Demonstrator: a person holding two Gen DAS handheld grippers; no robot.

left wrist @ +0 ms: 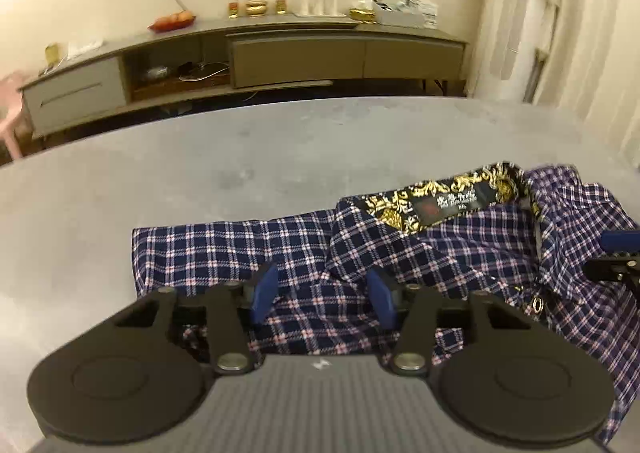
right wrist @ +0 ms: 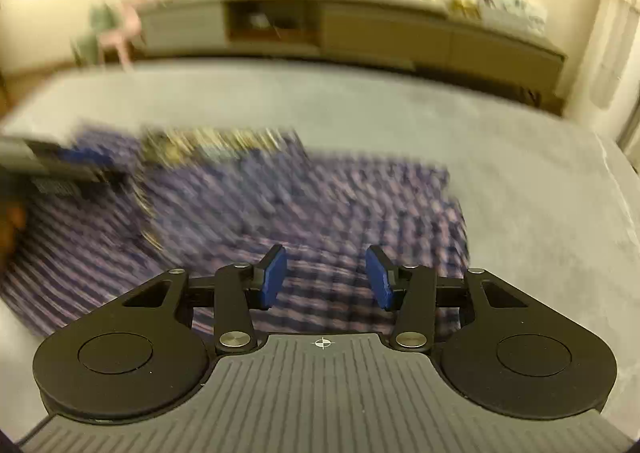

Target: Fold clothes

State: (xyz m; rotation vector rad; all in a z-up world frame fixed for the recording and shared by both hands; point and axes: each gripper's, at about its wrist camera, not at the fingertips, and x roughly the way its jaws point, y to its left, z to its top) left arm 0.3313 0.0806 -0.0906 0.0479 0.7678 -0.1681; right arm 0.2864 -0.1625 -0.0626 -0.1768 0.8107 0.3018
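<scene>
Grey worktop (left wrist: 160,181) carries a limp, light navy plaid shirt (left wrist: 248,249); hems suit pinching. Left claw (left wrist: 322,291) and right claw (right wrist: 326,277) gape empty.

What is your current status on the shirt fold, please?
Left gripper and right gripper open, nothing between fingers. Plaid shirt partly folded on grey table, collar label up. Nothing in the way.

Bare grey table (left wrist: 160,181) left of and beyond plaid shirt (left wrist: 248,249). Raised collar (left wrist: 436,197) bunched at right. Other gripper (left wrist: 616,253) crowding right edge.
</scene>
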